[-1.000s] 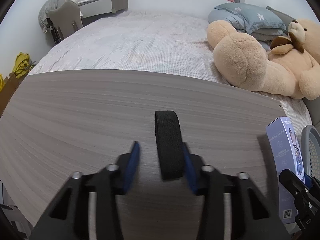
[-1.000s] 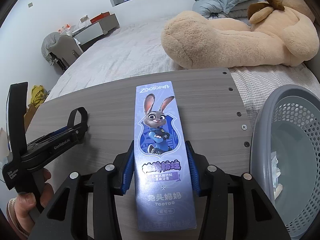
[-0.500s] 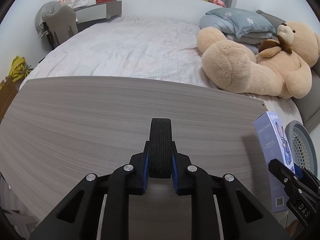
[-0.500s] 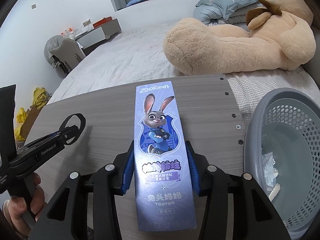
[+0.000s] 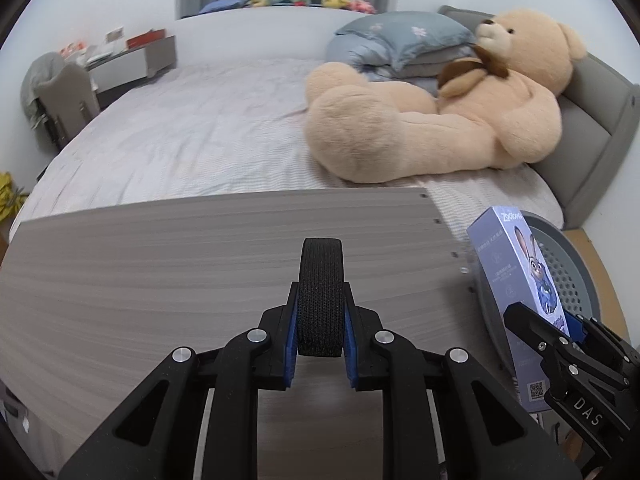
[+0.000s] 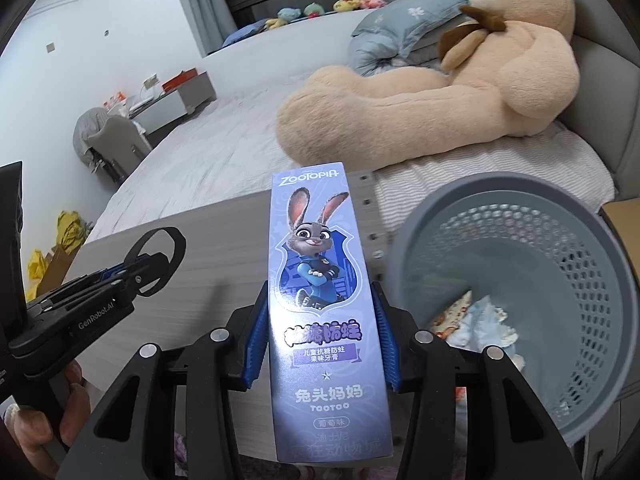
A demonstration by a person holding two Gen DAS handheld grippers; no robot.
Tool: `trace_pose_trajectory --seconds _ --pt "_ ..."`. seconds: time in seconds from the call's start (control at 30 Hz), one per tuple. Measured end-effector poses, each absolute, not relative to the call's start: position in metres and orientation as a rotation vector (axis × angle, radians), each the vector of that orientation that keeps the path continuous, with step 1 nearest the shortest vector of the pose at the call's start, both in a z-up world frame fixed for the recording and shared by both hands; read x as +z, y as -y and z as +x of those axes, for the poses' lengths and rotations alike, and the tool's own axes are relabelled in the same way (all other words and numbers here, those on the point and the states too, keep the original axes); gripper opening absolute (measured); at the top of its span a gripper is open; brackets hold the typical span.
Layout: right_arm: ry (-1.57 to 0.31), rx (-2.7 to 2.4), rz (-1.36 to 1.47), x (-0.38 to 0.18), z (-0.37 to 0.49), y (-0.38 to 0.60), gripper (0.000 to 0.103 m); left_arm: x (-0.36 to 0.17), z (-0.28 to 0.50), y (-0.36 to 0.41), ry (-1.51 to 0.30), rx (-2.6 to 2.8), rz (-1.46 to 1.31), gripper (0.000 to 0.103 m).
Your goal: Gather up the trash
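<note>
Since a second ago: left gripper (image 5: 320,322) gone from spread either side of the black band (image 5: 321,296) to pinched on it, band lifted off the wooden tabletop (image 5: 160,264); right gripper (image 6: 320,336) carried rightward, grey perforated basket (image 6: 580,280) now much larger in its view.

Left tongs: pressed onto the band from both sides, blue pads (image 5: 292,344) against its flat faces, band on edge and upright, its top clear above the fingertips. From the right wrist view, seen as an open loop held above the table surface.

Right tongs: pinching the purple Zootopia toothpaste box (image 6: 324,320) across its narrow sides, roughly mid-length, box pointing forward along the fingers. Box held near the table's right end, just beside the basket rim, not inside it.

Inside the basket: crumpled paper and wrappers (image 6: 476,324) on the bottom.

Beyond the table: bed (image 5: 200,136) with a large teddy bear (image 5: 460,112) lying against grey-blue pillows (image 5: 400,40).
</note>
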State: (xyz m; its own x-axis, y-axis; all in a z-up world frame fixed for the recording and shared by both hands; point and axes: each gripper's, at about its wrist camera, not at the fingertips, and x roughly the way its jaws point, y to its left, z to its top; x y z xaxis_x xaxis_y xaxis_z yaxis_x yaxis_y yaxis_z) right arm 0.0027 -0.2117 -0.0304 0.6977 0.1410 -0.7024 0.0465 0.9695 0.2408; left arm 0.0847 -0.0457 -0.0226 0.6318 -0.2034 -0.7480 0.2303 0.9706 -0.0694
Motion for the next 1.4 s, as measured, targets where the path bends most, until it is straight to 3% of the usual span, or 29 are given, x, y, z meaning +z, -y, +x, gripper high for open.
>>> trace_pose_trajectory --seconds 0.63,1.03,1.13,1.27,1.4 --pt "-0.802 -0.212 0.358 -0.042 -0.041 0.35 0.045 -0.03 0.077 0.211 -0.86 -0.541 0.202 0.019" --pt "-0.809 -0.226 0.406 -0.053 -0.042 0.38 0.046 -0.036 0.075 0.248 -0.878 -0.556 0.264 0.024" --pt "-0.801 -0.233 0.406 -0.054 -0.045 0.385 0.06 -0.038 0.076 0.25 -0.894 -0.554 0.263 0.034" --pt "-0.795 -0.237 0.399 -0.053 -0.048 0.385 0.063 -0.034 0.072 0.248 -0.867 -0.533 0.265 0.072" --pt "-0.803 -0.237 0.407 -0.055 -0.048 0.388 0.063 -0.033 0.071 0.248 -0.858 -0.525 0.272 0.073"
